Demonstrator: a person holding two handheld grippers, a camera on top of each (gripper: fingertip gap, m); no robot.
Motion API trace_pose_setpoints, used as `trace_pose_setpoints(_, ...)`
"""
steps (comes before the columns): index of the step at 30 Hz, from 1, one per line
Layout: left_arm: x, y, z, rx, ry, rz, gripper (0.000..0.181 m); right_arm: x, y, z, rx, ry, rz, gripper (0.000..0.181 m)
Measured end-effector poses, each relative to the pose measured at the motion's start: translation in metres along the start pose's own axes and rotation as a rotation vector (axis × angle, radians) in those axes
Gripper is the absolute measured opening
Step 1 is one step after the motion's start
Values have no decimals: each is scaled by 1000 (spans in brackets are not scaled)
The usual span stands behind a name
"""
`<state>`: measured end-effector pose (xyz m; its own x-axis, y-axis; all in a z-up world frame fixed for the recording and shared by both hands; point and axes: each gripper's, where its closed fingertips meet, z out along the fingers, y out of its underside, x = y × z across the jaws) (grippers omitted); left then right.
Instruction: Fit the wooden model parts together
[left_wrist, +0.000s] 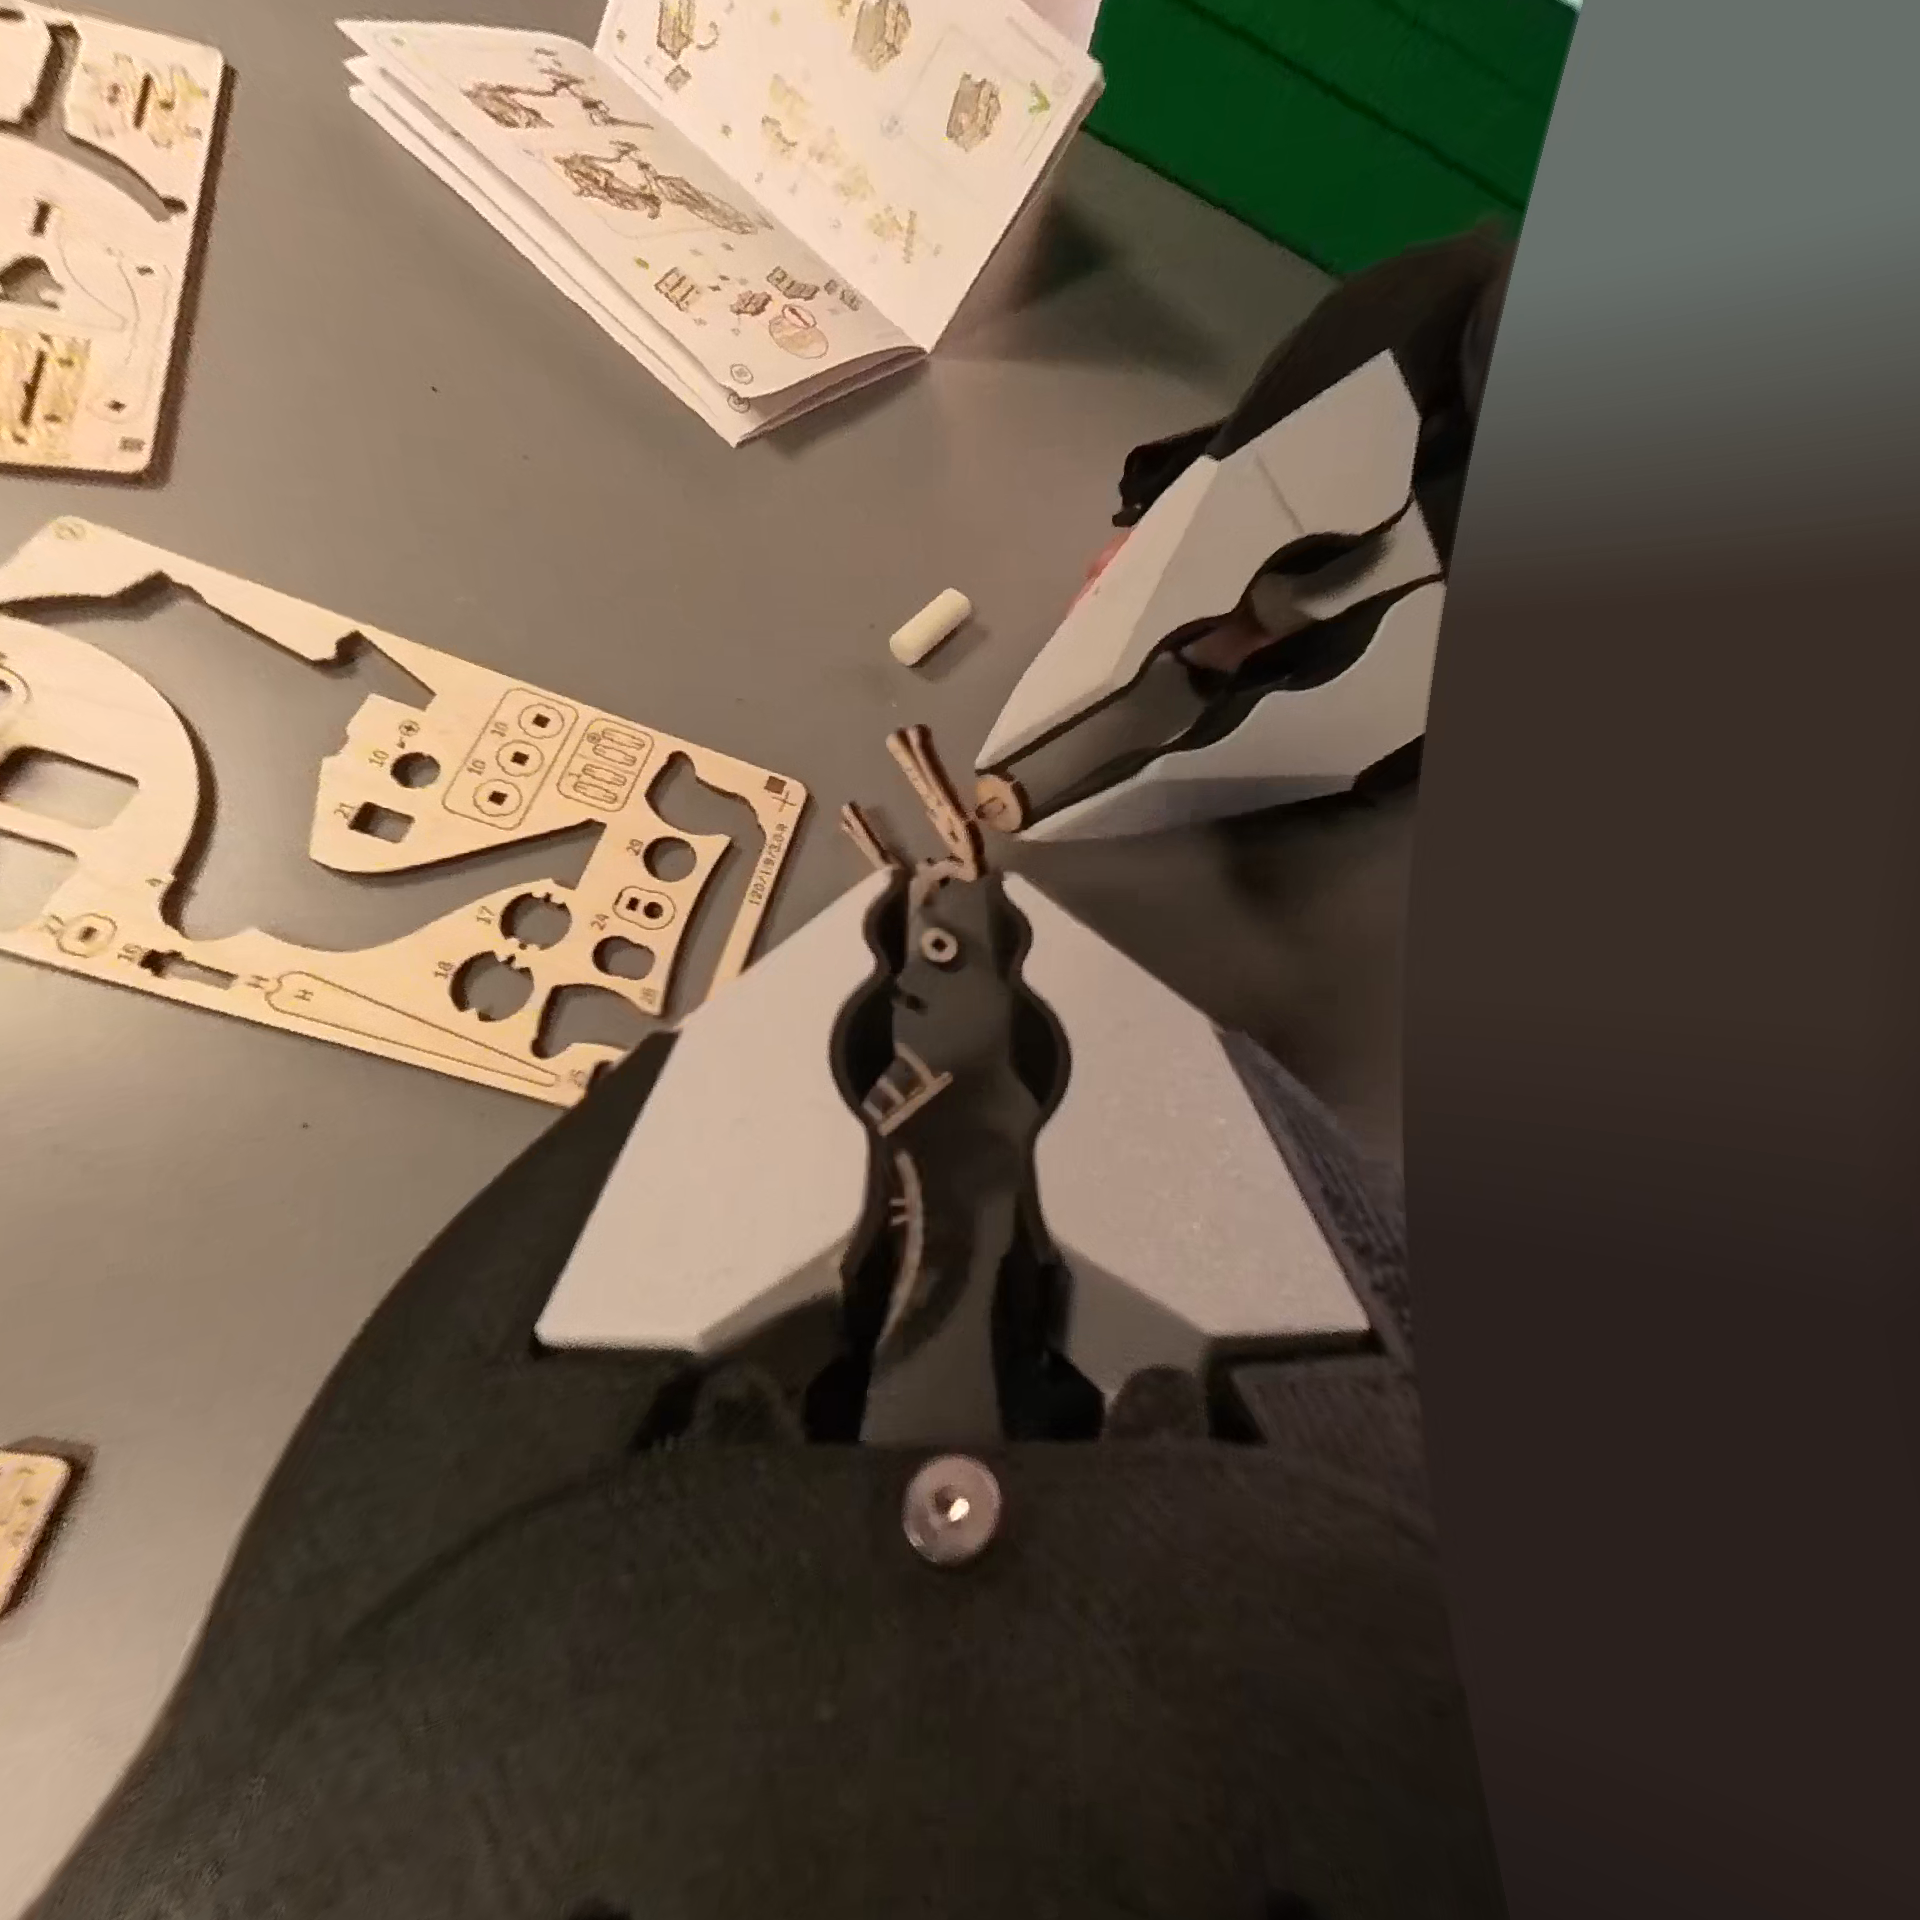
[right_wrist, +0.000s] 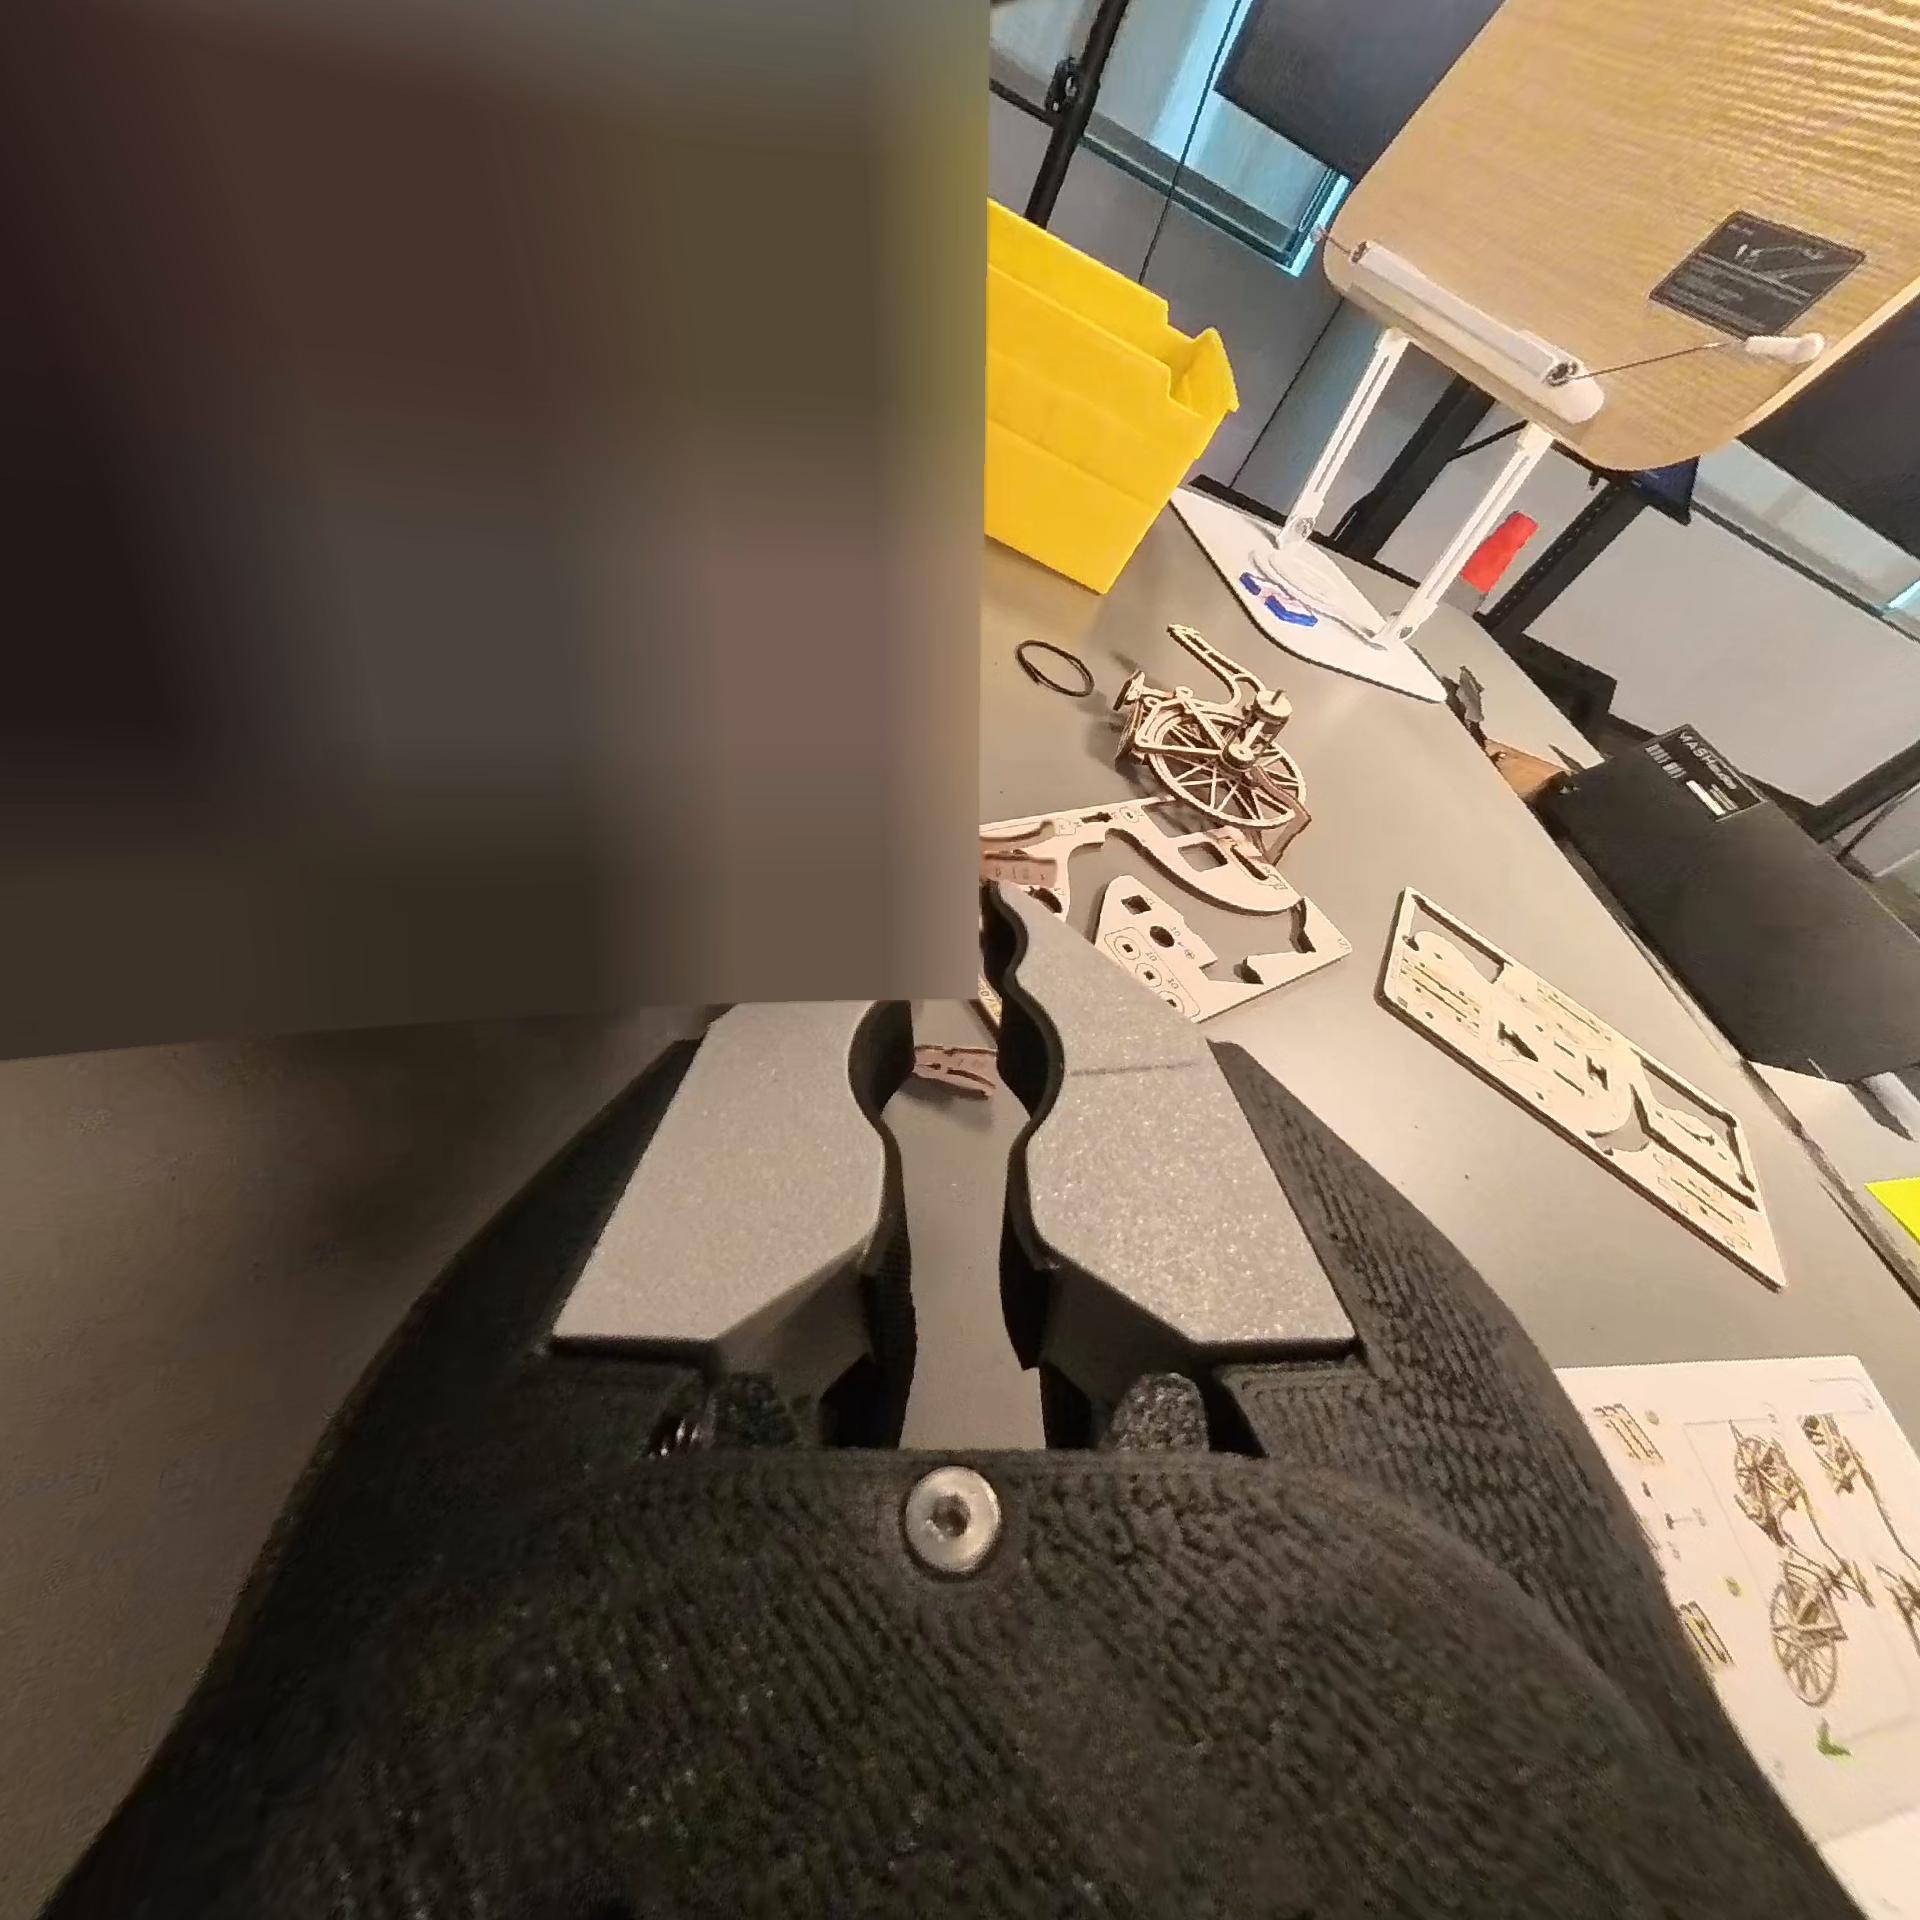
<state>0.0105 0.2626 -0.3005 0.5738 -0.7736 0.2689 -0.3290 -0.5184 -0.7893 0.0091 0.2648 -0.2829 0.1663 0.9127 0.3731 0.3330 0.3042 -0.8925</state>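
Note:
In the left wrist view my left gripper (left_wrist: 940, 883) is shut on a small forked wooden part (left_wrist: 920, 805) that sticks up out of its tips. More wooden bits (left_wrist: 904, 1101) show in the gap between its fingers. My right gripper (left_wrist: 1006, 816) comes in from the right, shut on a small round wooden piece (left_wrist: 997, 800) that touches the forked part. In the right wrist view a mosaic patch hides the right gripper's tips; its grey fingers (right_wrist: 1091, 1049) stand close together, and a small wooden part (right_wrist: 951, 1070) shows between them.
On the grey table (left_wrist: 520, 520) lie punched-out wooden sheets (left_wrist: 395, 831) (right_wrist: 1558, 1081), an open instruction booklet (left_wrist: 727, 208), a small white cylinder (left_wrist: 928, 623), a half-built wooden bicycle model (right_wrist: 1210, 748) and a black rubber band (right_wrist: 1055, 665). A yellow bin (right_wrist: 1081, 416) and a black box (right_wrist: 1745, 904) stand farther back. Less than 4 cm separates the two grippers' tips. The small white cylinder (left_wrist: 928, 623) is about equally far from each gripper, around 10 cm.

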Motion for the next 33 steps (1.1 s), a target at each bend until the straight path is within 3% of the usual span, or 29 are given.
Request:
trace_pose_setpoints(4, -3, 2, 3, 19, -22, 104, 20, 2, -1, -1, 8, -1, 22, 6)
trace_pose_setpoints(9, 0, -4, 4, 107, -32, 72, 17, 2, -1, -1, 6, -1, 26, 6)
trace_pose_setpoints(33, -7, -2, 10, 194, -153, -14, 4, 3, -2, 1, -1, -2, 111, 6)
